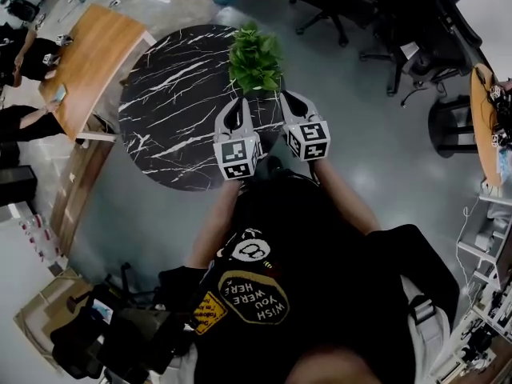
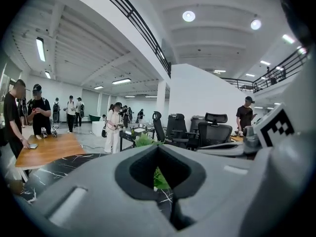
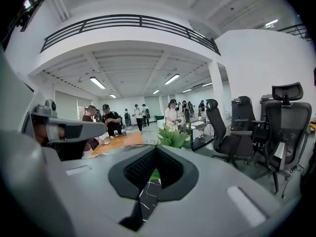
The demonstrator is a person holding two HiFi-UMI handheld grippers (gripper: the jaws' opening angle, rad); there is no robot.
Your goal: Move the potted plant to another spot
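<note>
**Plant Sits Just Ahead of Two Closed Tools**

The potted plant (image 1: pixel 255 57) sits on the round bench (image 1: pixel 172 94), near the rim at about 2 o'clock in the head view. It is still on the bench and nothing holds it.

The left tool (image 1: pixel 238 102) and the right tool (image 1: pixel 286 96) are side by side, both pointing at the plant. From the left tool the plant is at about 1 o'clock. From the right tool it is at about 11 o'clock. So the plant is straight ahead, between where they point. Both tips are close to the leaves, and I think neither hand is clearly nearer.

Both tools are squeezed shut with nothing in them. They would need to open wide before they can grab the pot.

The plant stands up straight, so I think a grip from the two sides would fit best. The leaves are green, soft and bushy, and they hide the pot from above. In both tool views the jaws hide it too.

The bench top is black stone with thin white lines, smooth and shiny. The tools are grey hard plastic with dark bumpy pads. A wooden bench (image 1: pixel 92 62) is at 10 o'clock.
</note>
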